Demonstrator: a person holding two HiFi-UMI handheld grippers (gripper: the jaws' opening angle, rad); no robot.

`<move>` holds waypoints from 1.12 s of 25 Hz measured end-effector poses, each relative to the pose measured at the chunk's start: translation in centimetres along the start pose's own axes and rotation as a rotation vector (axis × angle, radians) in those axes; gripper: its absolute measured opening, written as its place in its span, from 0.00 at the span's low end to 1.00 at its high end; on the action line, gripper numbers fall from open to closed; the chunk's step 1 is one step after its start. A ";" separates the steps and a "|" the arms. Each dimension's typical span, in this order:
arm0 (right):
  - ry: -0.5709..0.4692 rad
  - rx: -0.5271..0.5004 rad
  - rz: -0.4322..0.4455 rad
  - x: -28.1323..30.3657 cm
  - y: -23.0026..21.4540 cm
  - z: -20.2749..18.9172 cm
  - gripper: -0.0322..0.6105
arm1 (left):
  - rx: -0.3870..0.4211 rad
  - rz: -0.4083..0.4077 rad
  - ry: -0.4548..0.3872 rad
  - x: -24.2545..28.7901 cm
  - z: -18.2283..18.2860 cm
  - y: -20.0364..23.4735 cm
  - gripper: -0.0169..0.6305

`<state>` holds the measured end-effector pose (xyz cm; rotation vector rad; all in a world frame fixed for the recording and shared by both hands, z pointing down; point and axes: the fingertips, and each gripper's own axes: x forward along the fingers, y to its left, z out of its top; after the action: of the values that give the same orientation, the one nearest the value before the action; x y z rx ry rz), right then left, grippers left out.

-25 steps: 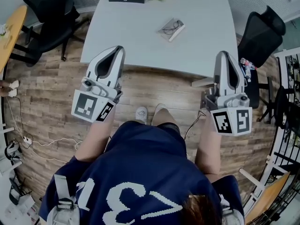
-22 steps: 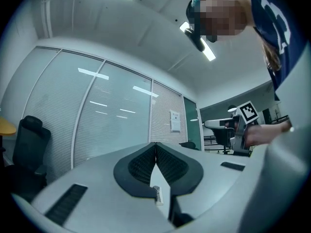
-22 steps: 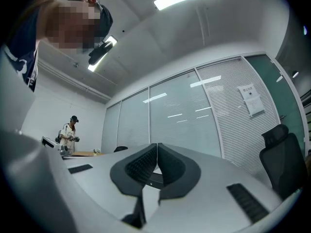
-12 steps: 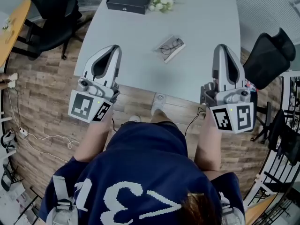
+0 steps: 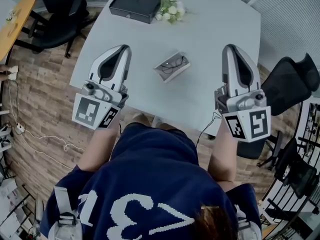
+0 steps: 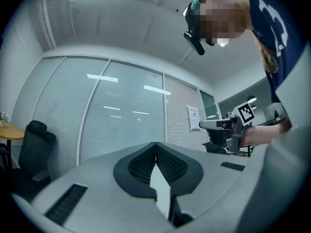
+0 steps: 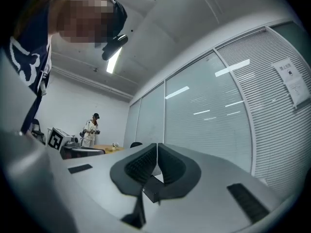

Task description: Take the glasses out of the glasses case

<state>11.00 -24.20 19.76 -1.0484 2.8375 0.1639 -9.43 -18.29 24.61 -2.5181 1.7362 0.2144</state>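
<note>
The person is closing in: within 1 second the case [image 5: 171, 66] has come to lie between the 2 tools on the counter [image 5: 220, 24]. The left tool [image 5: 124, 51] and right tool [image 5: 230, 50] are both staying closed and empty (no grasp yet). The case is lying flat, its long axis slanting from lower left to upper right, with the glasses [image 5: 175, 64] showing.

Two hand-held grippers [image 5: 125, 49] [image 5: 230, 48], one glasses case [image 5: 171, 66]

Big white numbers stand on the person's shirt [image 5: 131, 210]; a 3 shows, but the rest is hard to read. A paper notice [image 6: 195, 118] hangs on the glass wall, its print too small to read.
</note>
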 end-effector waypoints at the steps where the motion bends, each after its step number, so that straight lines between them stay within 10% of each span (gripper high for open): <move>1: 0.016 -0.013 0.012 0.3 -0.1 -0.3 0.09 | -0.002 -0.003 0.005 0.4 -0.2 -0.1 0.05; 14: 0.572 -0.105 0.300 4.1 3.0 -18.1 0.10 | -0.054 -0.081 0.090 4.2 -5.6 2.9 0.05; 28: 1.109 -0.520 0.818 2.5 7.0 -37.8 0.23 | -0.109 -0.053 0.182 3.5 -9.8 6.3 0.05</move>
<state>1.98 -25.76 57.20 0.2636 4.2242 0.5448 -13.35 -25.16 33.80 -2.7361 1.7615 0.0805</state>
